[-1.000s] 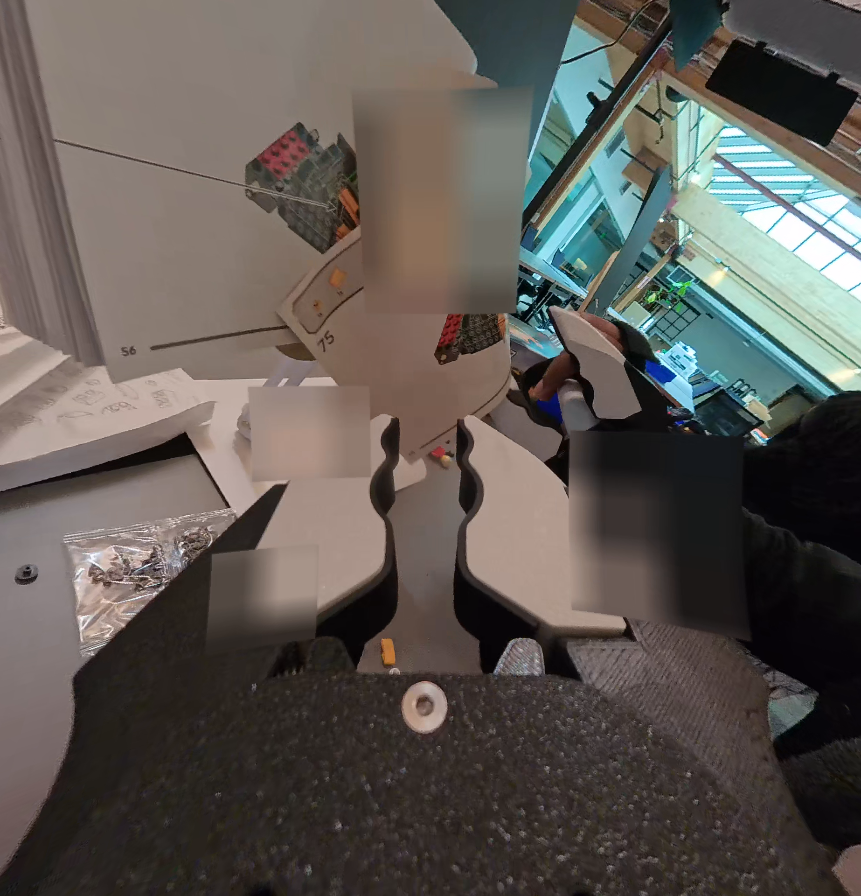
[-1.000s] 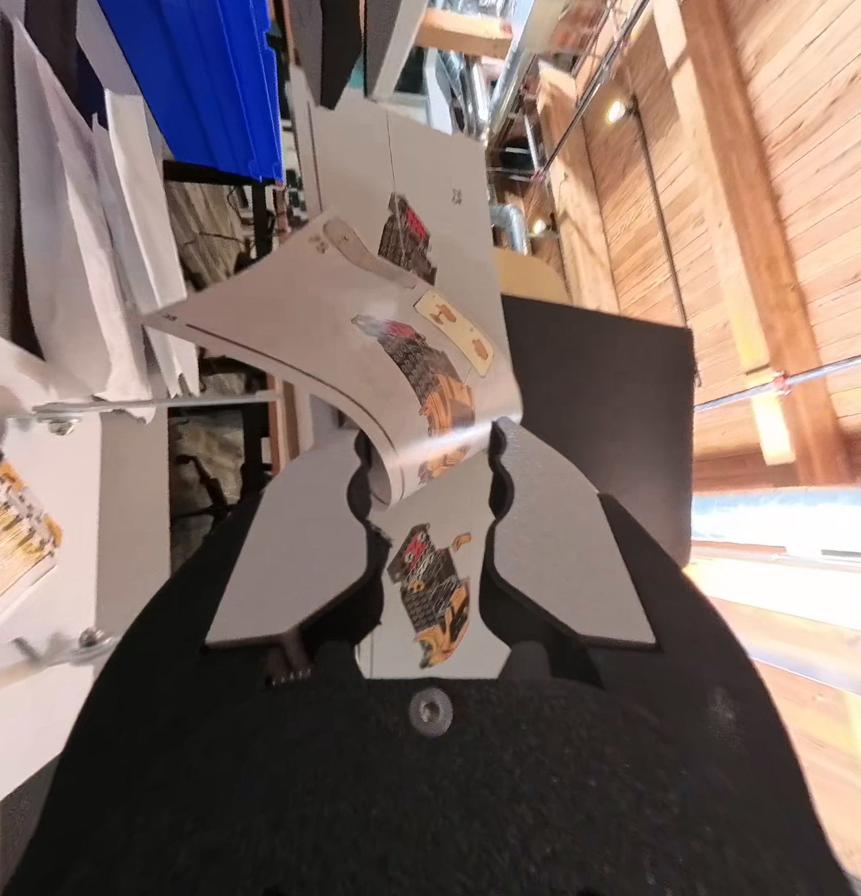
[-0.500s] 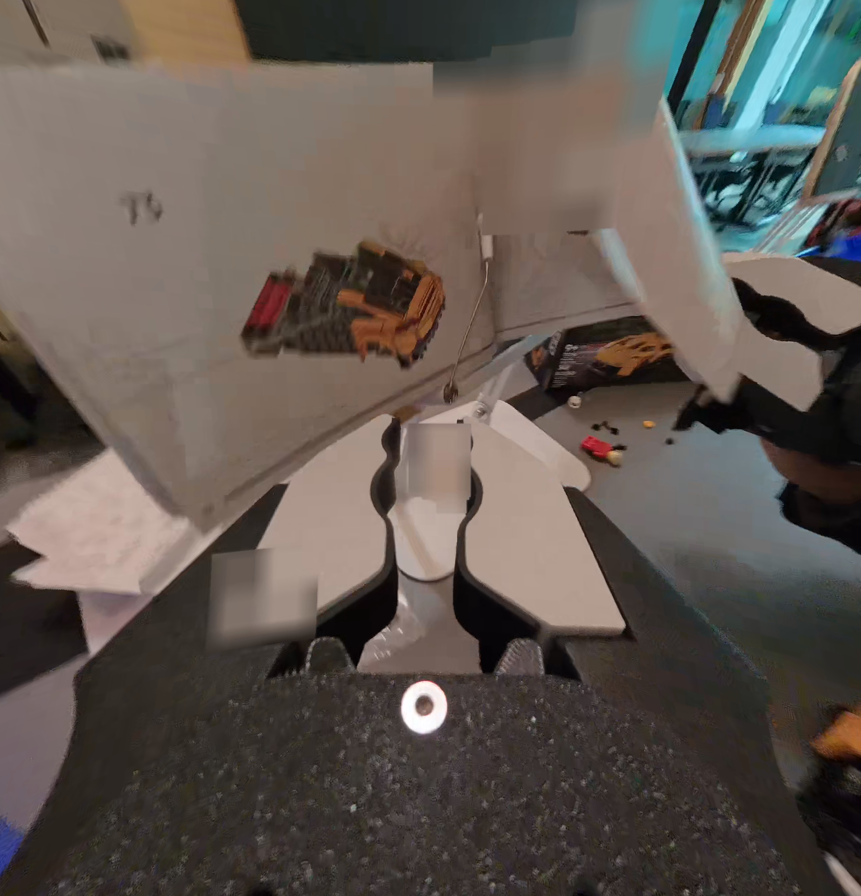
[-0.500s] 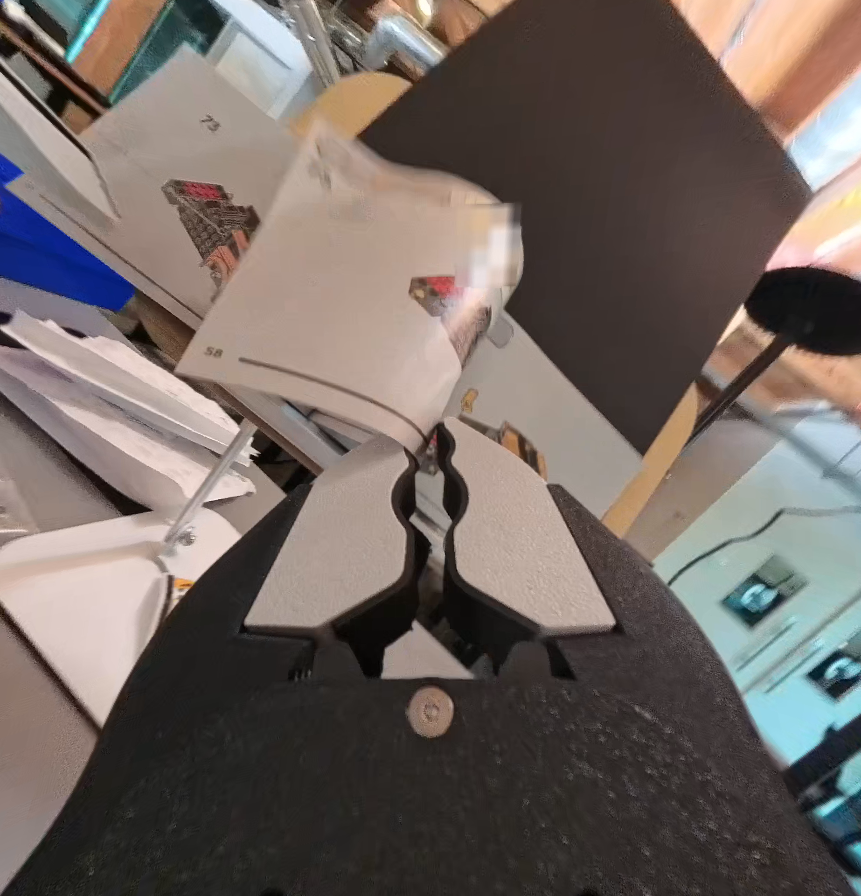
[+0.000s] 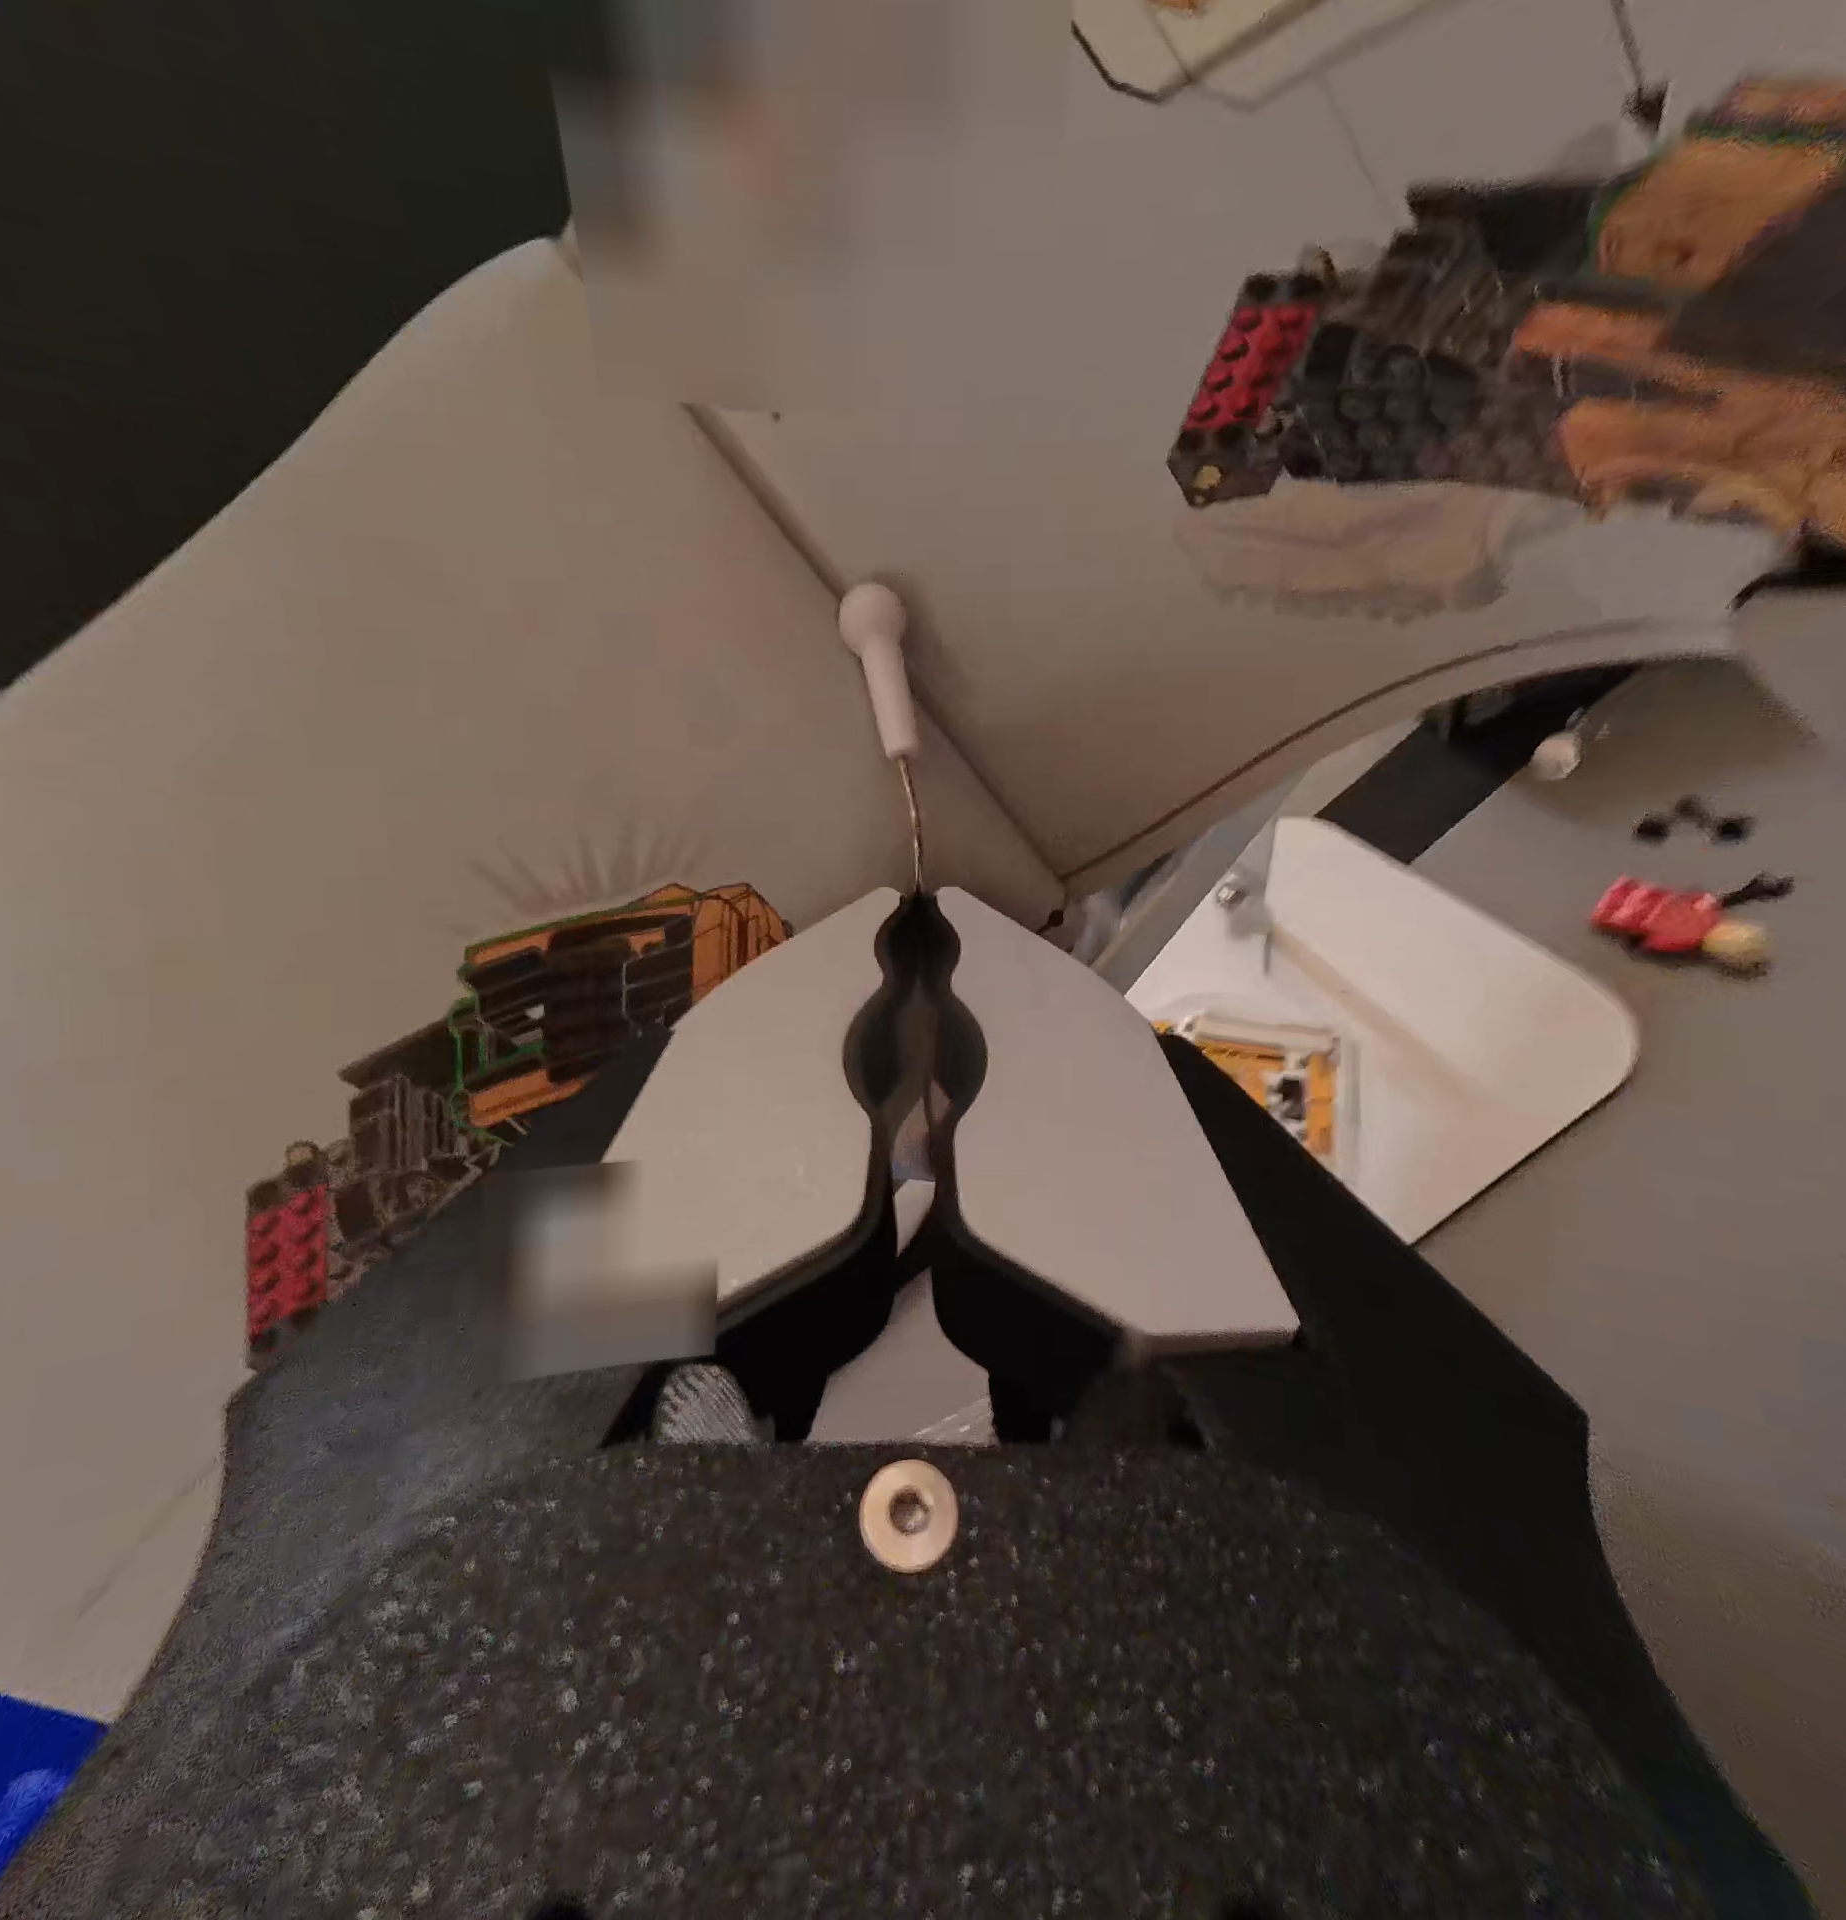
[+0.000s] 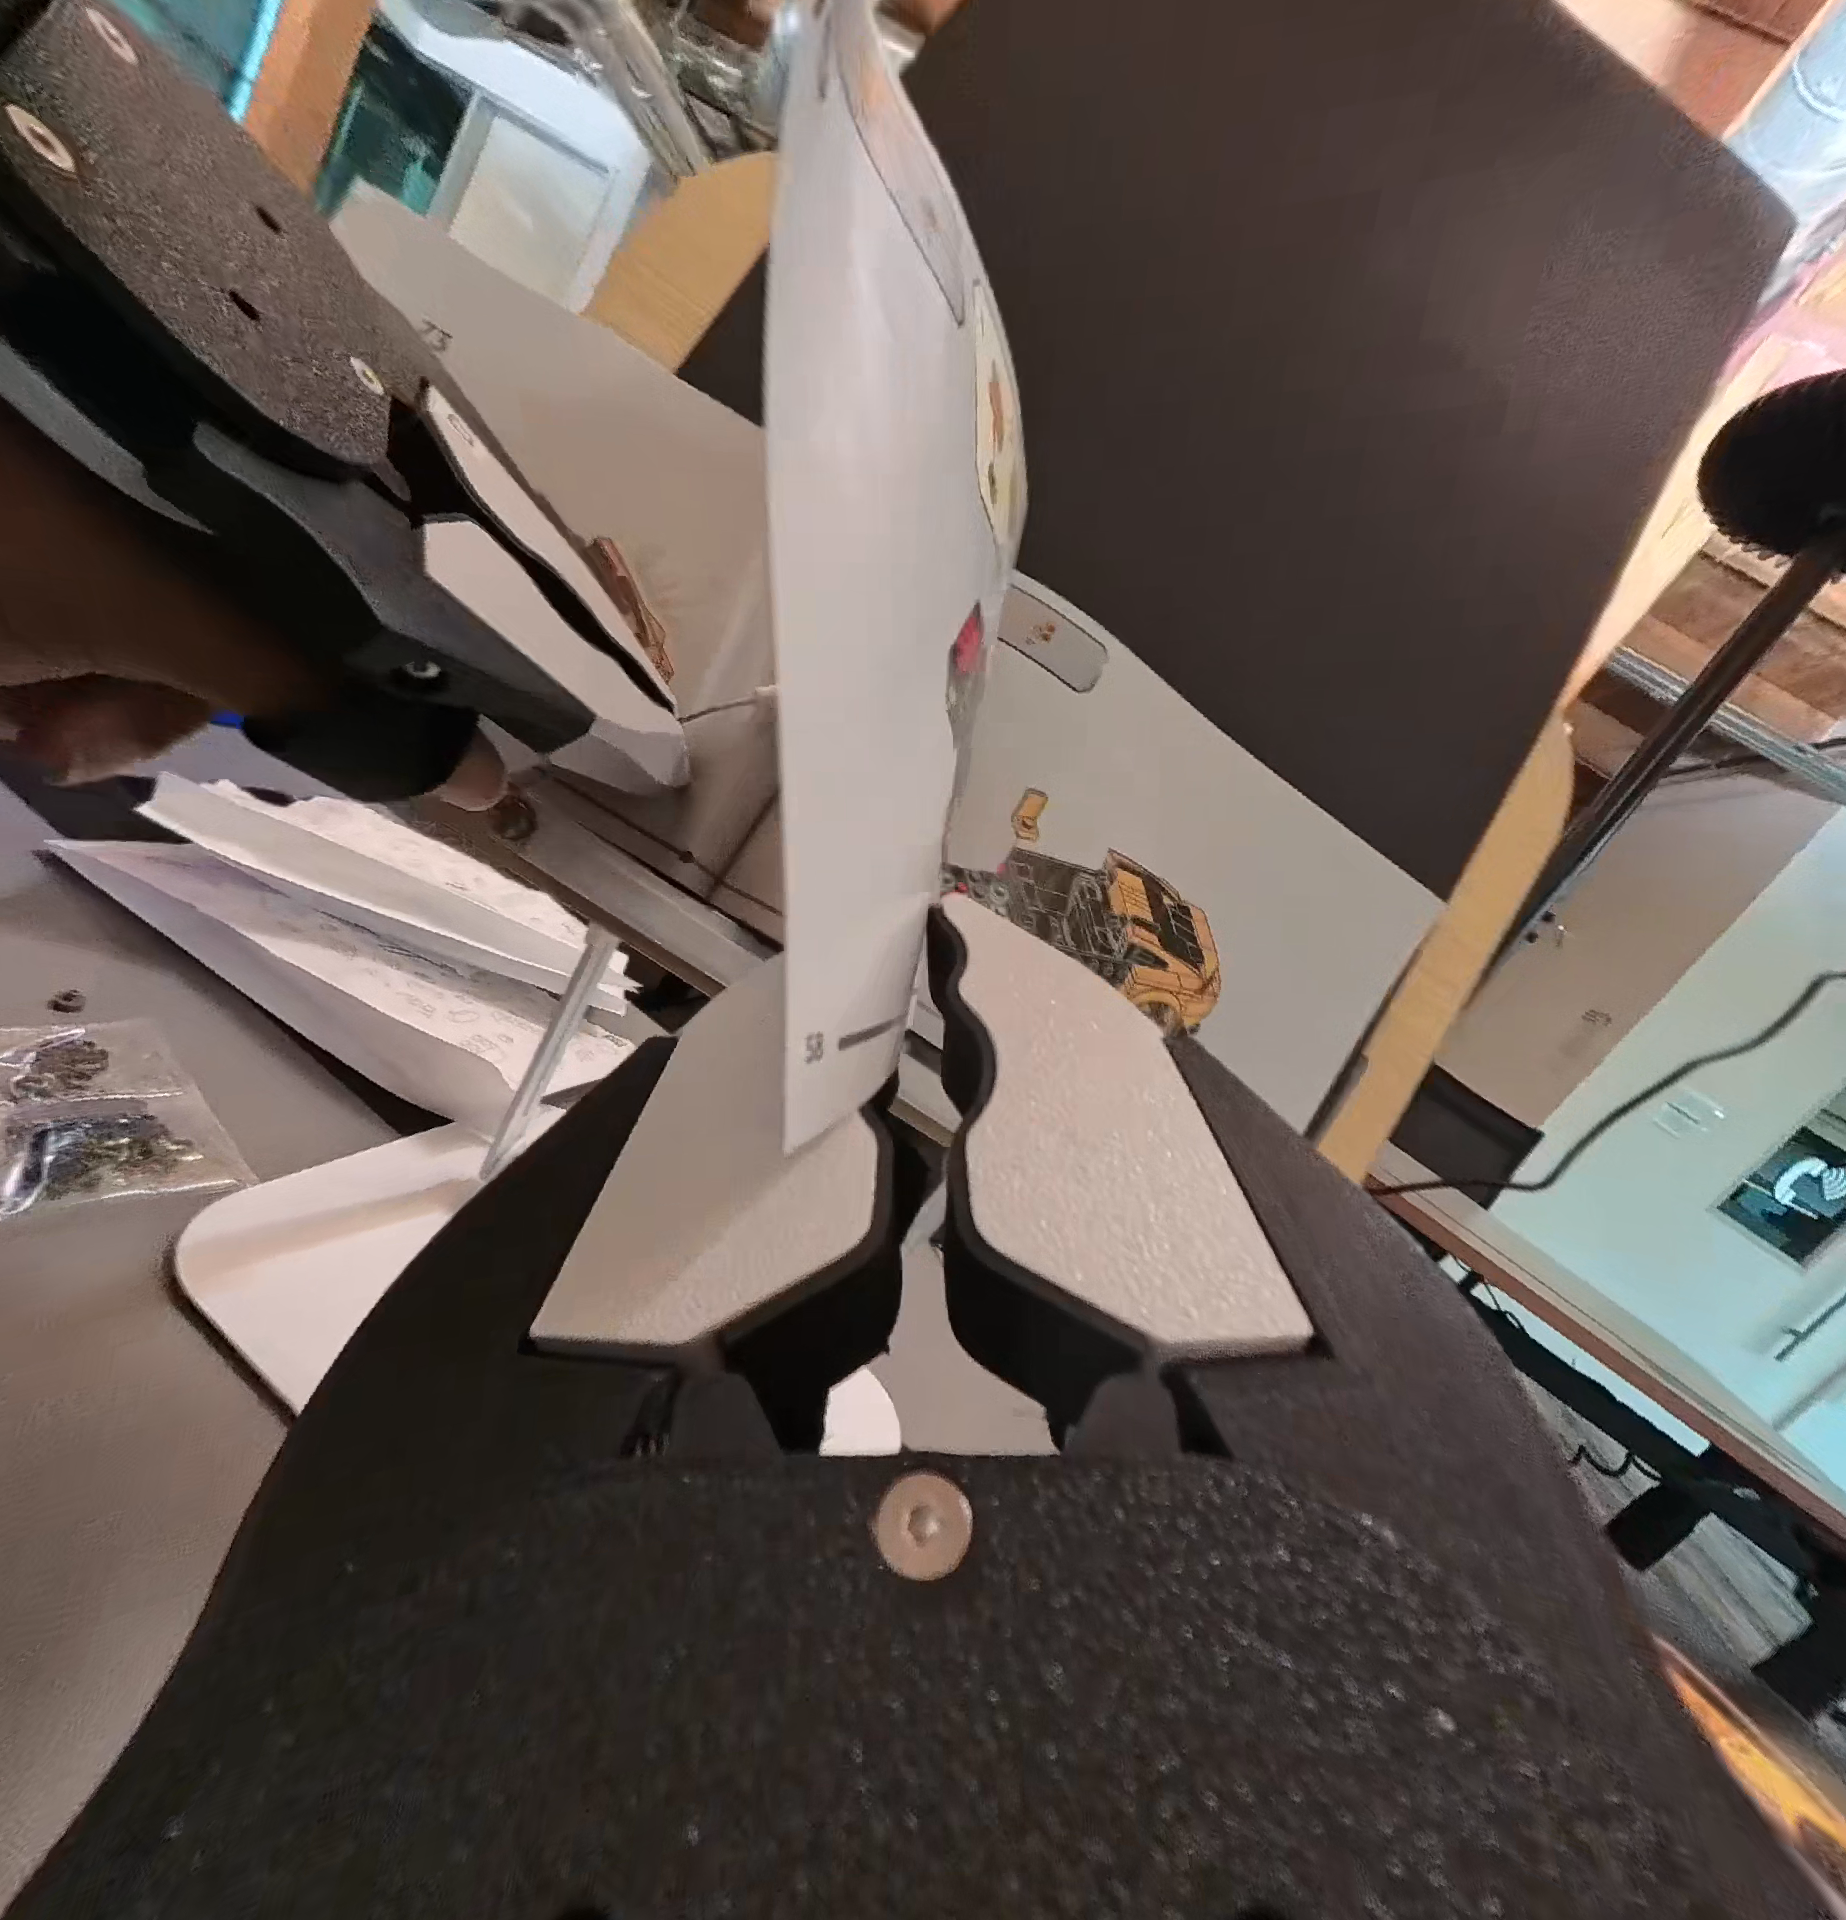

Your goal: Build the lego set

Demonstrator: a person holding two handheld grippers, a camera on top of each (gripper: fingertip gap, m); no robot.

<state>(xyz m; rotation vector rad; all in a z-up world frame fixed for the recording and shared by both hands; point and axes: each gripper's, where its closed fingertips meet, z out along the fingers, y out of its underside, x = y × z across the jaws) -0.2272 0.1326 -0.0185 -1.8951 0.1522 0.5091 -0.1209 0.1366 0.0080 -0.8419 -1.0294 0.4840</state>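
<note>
I am looking at the instruction booklet propped open on its white stand. My right gripper is pinching a raised booklet page; my left gripper is pressing its fingers together on the stand's wire page holder. A clear bag holding small dark pieces is lying near the tabletop's left edge, and loose lego pieces are lying beyond the stand.

Looks like an open-plan office or lab space, not a home. Grey worktable, dark partition panel at 12 o'clock, long desk with trailing cable at 3 o'clock, glass-walled rooms at 11 o'clock, timber framing at 1.
</note>
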